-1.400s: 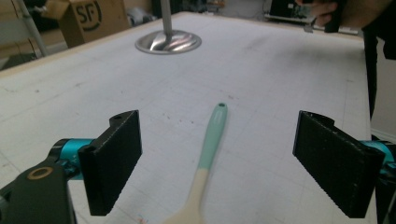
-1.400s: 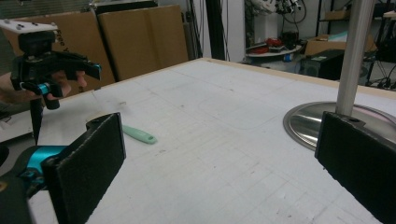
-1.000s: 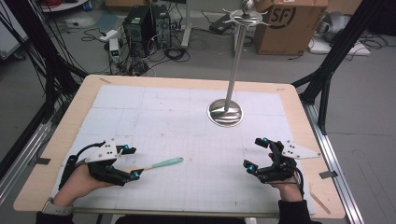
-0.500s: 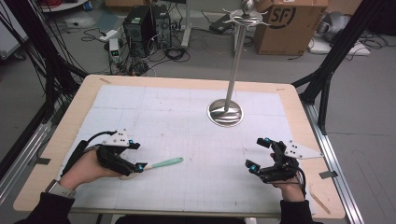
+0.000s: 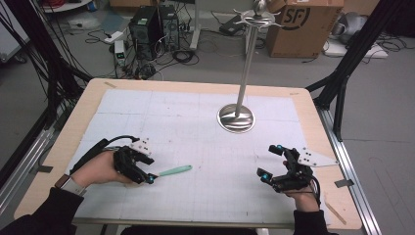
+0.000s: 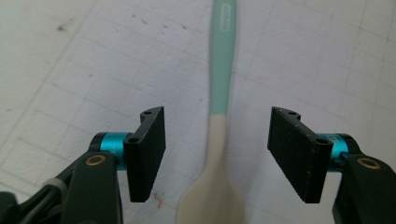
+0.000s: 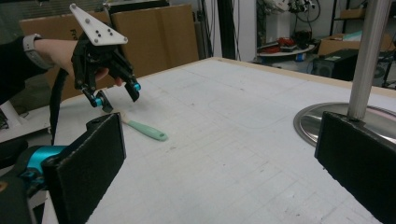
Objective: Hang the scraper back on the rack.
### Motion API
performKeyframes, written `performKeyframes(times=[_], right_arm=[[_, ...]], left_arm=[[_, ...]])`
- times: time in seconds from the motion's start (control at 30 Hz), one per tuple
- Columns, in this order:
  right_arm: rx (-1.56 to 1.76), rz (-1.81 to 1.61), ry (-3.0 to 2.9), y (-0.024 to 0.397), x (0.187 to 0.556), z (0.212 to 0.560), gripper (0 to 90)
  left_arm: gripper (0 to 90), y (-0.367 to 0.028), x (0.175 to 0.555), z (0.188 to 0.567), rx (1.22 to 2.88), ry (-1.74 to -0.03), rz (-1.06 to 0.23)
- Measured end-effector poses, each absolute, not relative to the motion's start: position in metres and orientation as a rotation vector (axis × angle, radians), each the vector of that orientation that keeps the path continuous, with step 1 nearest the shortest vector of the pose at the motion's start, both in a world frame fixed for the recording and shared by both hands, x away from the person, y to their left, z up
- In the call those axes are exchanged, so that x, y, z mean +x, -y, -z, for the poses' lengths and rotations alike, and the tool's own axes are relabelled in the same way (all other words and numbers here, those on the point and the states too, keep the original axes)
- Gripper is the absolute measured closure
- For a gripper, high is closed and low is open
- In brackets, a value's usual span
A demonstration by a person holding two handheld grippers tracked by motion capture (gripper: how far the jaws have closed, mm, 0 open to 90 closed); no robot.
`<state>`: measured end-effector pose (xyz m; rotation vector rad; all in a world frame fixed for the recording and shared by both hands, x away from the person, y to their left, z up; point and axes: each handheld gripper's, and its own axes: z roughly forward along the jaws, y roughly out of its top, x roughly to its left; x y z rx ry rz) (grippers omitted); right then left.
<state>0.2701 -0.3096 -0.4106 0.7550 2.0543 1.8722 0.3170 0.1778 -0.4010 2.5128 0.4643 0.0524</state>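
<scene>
Near the front-left corner of the table (image 5: 63, 142), on the white gridded mat, lies the spoon (image 5: 174, 171), a slim one with a mint-green handle and a cream bowl end. My left gripper (image 5: 147, 172) hangs over its bowl end; in the left gripper view the spoon (image 6: 219, 112) runs straight up between the two pads, with clear mat on either side of it, so nothing is pinched yet. The jaws have just been closing, and they stand half-apart around the neck where cream meets green.

I judge the spoon light and stiff, likely plastic or silicone-coated, and smooth enough to slide or swivel under a loose pinch. It lies flat, so the pads must come down close to the mat to catch its thin edges. I would take it at the narrow neck just above the bowl, where the jaws stand now, square across the handle.

My right gripper (image 5: 274, 164) rests near the front-right corner, jaws wide apart and empty. Towards the back edge stands a metal stand (image 5: 237, 117) with a round base, a tall pole and hooks on top. I see no container on the table; the stand's hooks carry nothing that I can make out.
</scene>
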Motion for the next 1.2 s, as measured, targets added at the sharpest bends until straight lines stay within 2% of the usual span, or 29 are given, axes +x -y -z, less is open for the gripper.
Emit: performKeyframes(times=[0.07,0.13,0.23,0.6,0.9,1.03,1.2], right_arm=[[0.752,-1.874,-2.054,0.309,0.270,0.411,0.8],[0.750,-1.875,-2.054,0.309,0.270,0.411,0.8],[0.751,-1.874,-2.053,0.310,0.270,0.411,0.9],[0.743,-1.871,-2.060,0.309,0.271,0.411,0.9],[0.756,-1.868,-2.066,0.308,0.271,0.412,0.8],[0.749,-1.863,-2.070,0.307,0.271,0.413,0.8],[0.751,-1.850,-2.101,0.303,0.272,0.415,0.8]], left_arm=[[39.7,-0.175,0.318,0.402,2.538,-0.466,-0.061],[47.1,-0.172,0.320,0.401,2.568,-0.488,-0.083],[50.8,-0.170,0.322,0.400,2.605,-0.466,-0.063],[55.9,-0.155,0.321,0.407,2.746,-0.381,-0.030],[67.0,-0.150,0.320,0.409,2.811,-0.360,-0.043],[72.5,-0.144,0.314,0.409,2.850,-0.319,-0.090],[77.4,-0.136,0.312,0.408,2.900,-0.349,-0.096]])
